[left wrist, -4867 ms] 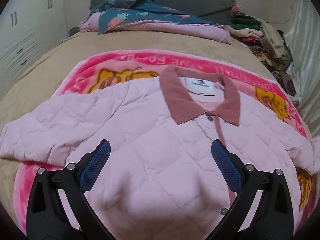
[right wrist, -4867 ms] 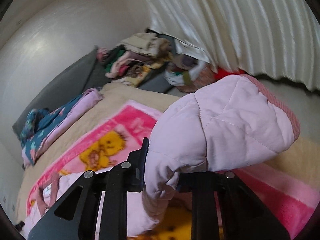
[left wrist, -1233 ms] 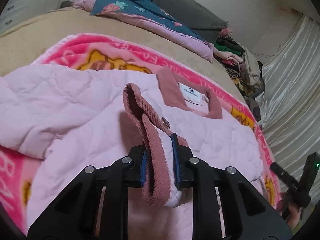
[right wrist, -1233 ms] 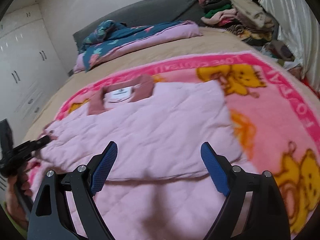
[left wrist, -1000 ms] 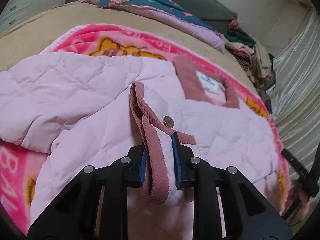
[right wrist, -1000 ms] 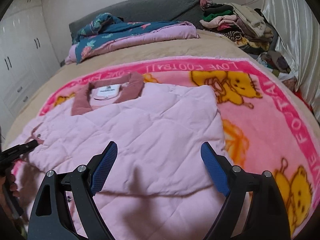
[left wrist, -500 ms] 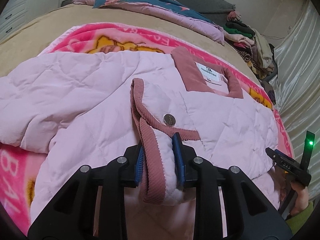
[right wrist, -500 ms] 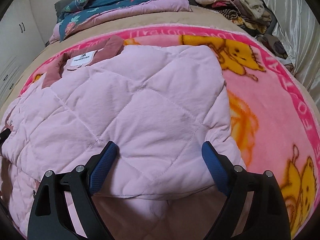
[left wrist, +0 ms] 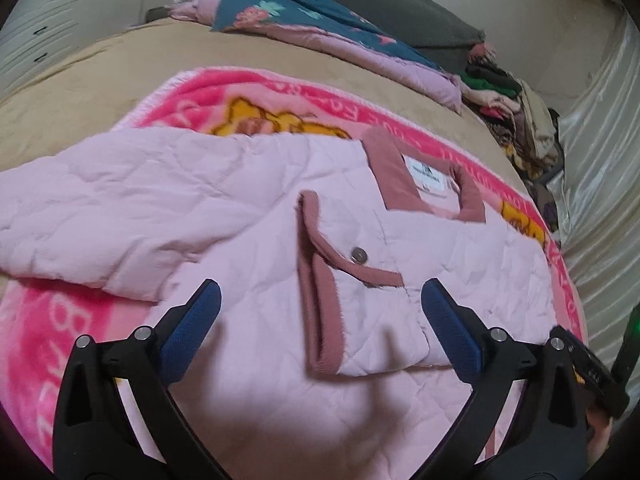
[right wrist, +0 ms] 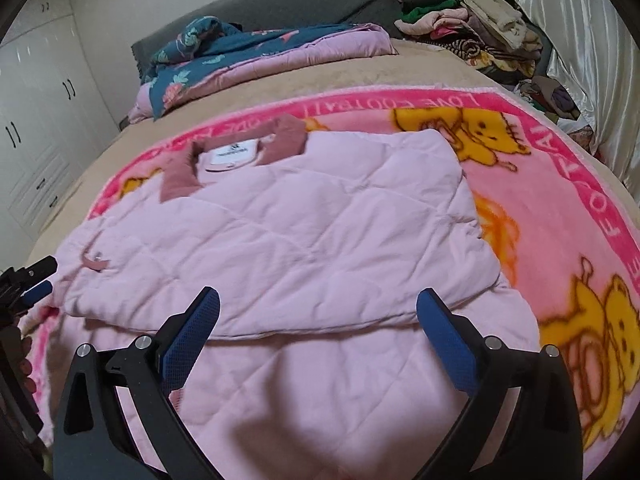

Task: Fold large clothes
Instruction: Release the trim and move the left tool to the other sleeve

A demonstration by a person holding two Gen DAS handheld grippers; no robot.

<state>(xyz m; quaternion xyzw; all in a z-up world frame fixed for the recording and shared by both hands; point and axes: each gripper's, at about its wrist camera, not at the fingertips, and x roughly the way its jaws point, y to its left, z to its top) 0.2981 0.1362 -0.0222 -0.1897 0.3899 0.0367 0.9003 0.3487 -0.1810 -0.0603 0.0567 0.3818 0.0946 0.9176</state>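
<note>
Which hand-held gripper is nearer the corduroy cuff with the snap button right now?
Left. The left hand-held gripper hangs open right over the cuff. The right hand-held gripper is open over the folded jacket, with the cuff far off to its left.

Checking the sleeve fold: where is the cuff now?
In the left wrist view the cuff lies on the jacket chest, below the collar, between the open left gripper fingers.

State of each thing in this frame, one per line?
Jacket: flat on the blanket, right sleeve folded across the front, left sleeve spread out.
Cuff: lying loose on the jacket, snap showing.
Left gripper: open, empty.
Right gripper: open, empty.
Blanket: spread on the bed.
</note>
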